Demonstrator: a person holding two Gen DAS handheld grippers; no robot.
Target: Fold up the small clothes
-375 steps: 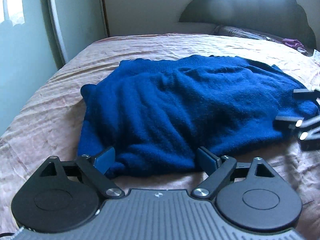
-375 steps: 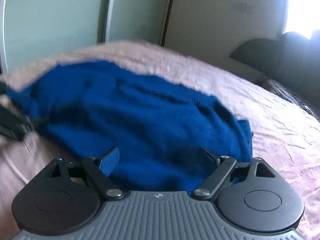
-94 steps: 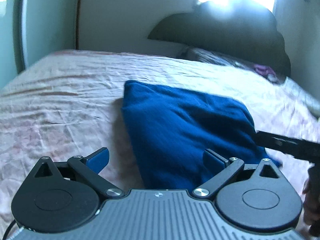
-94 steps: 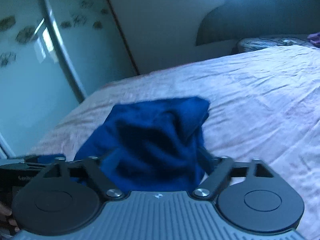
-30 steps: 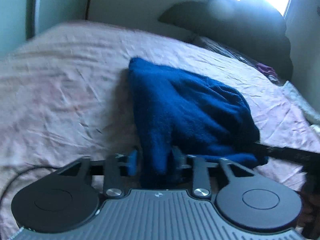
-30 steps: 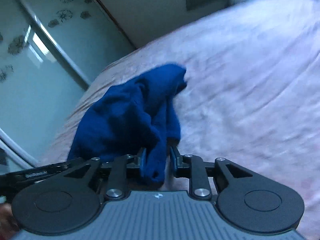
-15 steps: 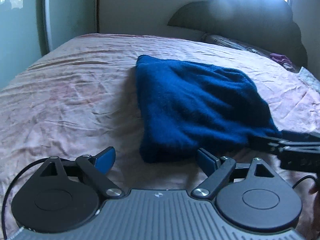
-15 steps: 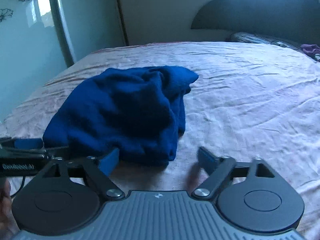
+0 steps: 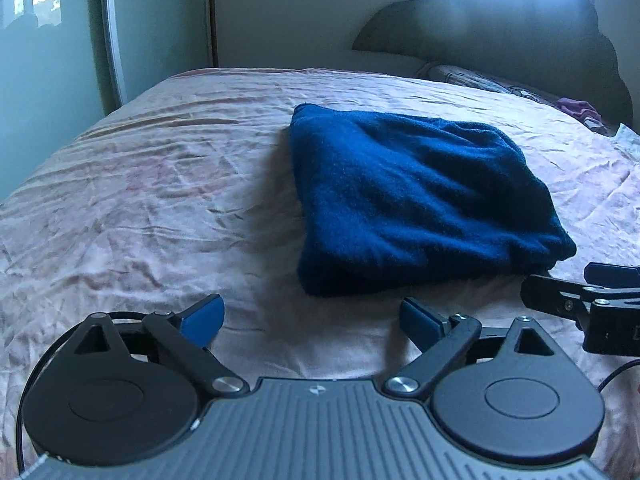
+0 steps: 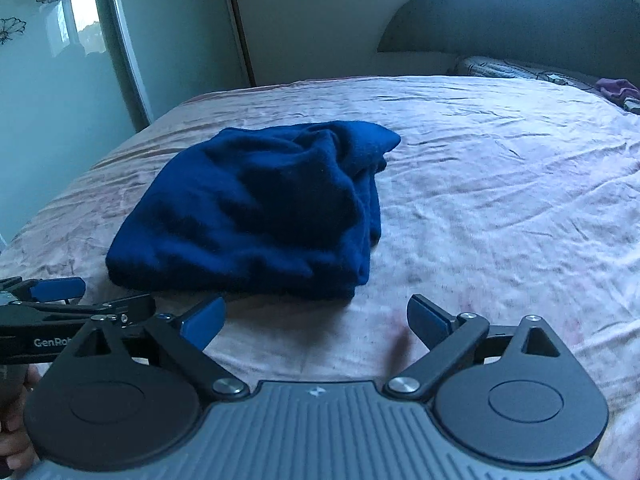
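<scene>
A dark blue knitted sweater (image 9: 412, 200) lies folded into a thick rectangle on the pink bedsheet (image 9: 160, 200). It also shows in the right wrist view (image 10: 256, 208). My left gripper (image 9: 312, 314) is open and empty, just short of the sweater's near edge. My right gripper (image 10: 316, 320) is open and empty, also just short of the near edge. The right gripper shows at the right edge of the left wrist view (image 9: 588, 296), and the left gripper at the left edge of the right wrist view (image 10: 52, 300).
A dark headboard (image 9: 500, 40) and pillows (image 9: 480, 78) are at the far end. A purple item (image 10: 618, 90) lies near the pillows. A mirrored wardrobe door (image 10: 60, 60) stands to the left of the bed. A black cable (image 9: 32, 380) runs by the left gripper.
One second ago both grippers were shut on the sweater's edge. They have let go, opened and drawn back a little. The sweater now lies flat and folded.
</scene>
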